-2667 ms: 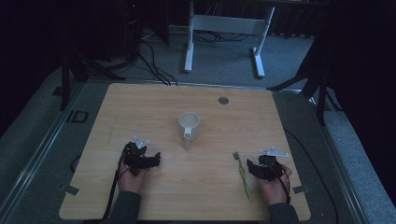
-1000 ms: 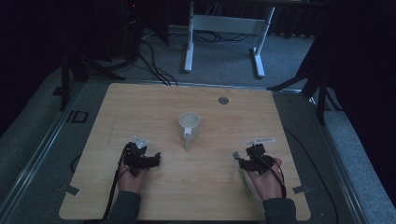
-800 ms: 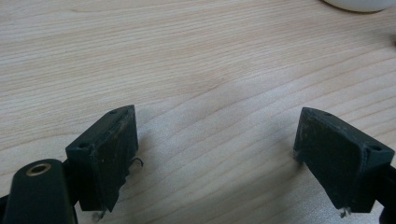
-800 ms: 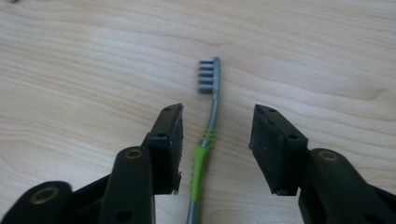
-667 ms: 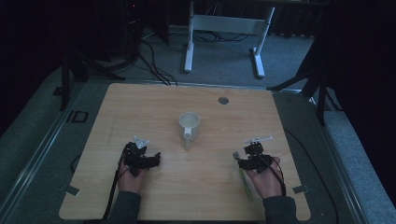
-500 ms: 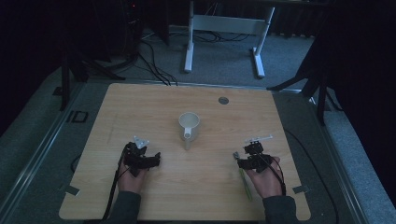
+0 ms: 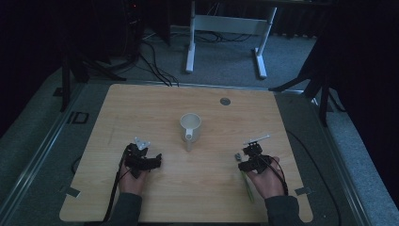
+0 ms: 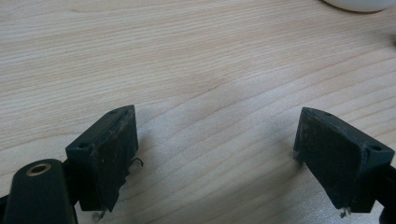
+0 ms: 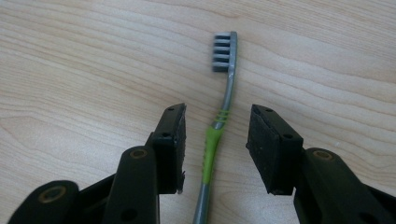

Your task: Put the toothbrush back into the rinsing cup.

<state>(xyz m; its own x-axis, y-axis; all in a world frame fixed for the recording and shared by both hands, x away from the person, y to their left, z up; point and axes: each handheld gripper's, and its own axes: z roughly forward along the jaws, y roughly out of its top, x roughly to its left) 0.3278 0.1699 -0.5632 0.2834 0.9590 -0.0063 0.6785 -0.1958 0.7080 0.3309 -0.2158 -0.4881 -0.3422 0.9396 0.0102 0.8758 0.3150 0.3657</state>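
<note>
I am holding my right gripper (image 9: 215, 140) low over the pale wooden table (image 7: 155, 108), its two black jaws straddling the grey and lime-green plastic toothbrush (image 9: 219, 121). The jaws have just been closing in on it, but a gap is showing on each side of the handle, so the pads are not yet pressing and the brush is lying flat on the wood rather than being gripped. In the right gripper view the grey bristle head is pointing away from me, past the jaw tips, and the green grip section is sitting right between the pads, slightly nearer the left one. In the high view the right gripper (image 7: 245, 160) is sitting near the table's right front corner, with the toothbrush (image 7: 248, 186) running back under my hand toward the table's near edge.

I am resting my left gripper (image 8: 215, 154) on the table too, its jaws standing wide apart with bare wood grain between them. In the high view the left gripper (image 7: 149, 162) is lying left of centre near the front. The white ceramic mug (image 7: 190, 126) is standing upright mid-table, between and beyond both grippers, well apart from the toothbrush.
</note>
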